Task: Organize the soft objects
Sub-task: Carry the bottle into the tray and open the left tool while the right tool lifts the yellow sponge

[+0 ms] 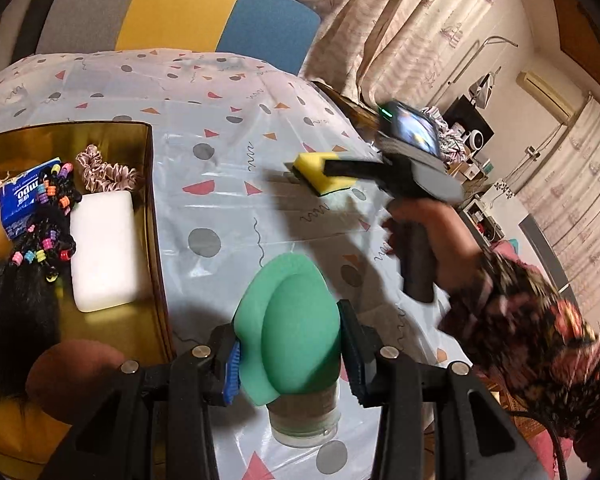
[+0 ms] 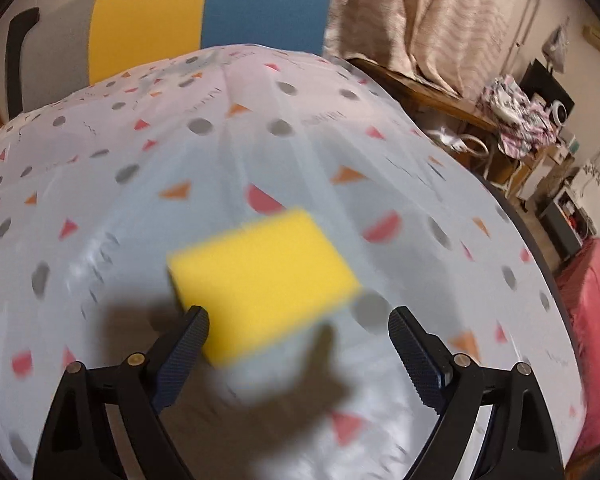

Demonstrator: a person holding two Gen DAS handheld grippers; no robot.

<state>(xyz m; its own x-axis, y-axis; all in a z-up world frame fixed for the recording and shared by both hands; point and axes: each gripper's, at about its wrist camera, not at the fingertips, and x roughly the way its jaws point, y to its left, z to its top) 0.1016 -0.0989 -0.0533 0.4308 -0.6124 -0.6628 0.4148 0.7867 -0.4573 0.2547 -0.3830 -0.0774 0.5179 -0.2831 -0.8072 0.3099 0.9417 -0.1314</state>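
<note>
At the table's left edge sits a gold tray (image 1: 150, 184), already stocked: a blue tissue pack (image 1: 20, 200), a bundle of black hair ties with coloured beads (image 1: 46, 224), a pink satin scrunchie (image 1: 104, 172), and a white sponge block (image 1: 102, 252) lying lengthwise against the tray's right wall; something dark and furry fills its near left part, too unclear to name. Just right of the tray, near the table's front edge, the left gripper (image 1: 290, 356) is closed tight on a green foam sponge (image 1: 288, 324) that bulges up between its jaws — the tray lies immediately to its left, so this hand looks the nearer one for a drop. A clear cup-like thing (image 1: 306, 420) shows below the sponge; whether it is part of it cannot be told. Further right, toward the middle of the patterned tablecloth (image 1: 228, 92), the yellow sponge (image 2: 260, 280) lies with its green scouring side down and its long axis slanting away to the right. The right gripper (image 2: 298, 340) is spread wide and holds nothing — its left finger touches or nearly touches the sponge's near corner, the right finger stands apart. The picture is blurred here. Closing squarely probably needs the jaws to straddle the sponge's short sides.
</note>
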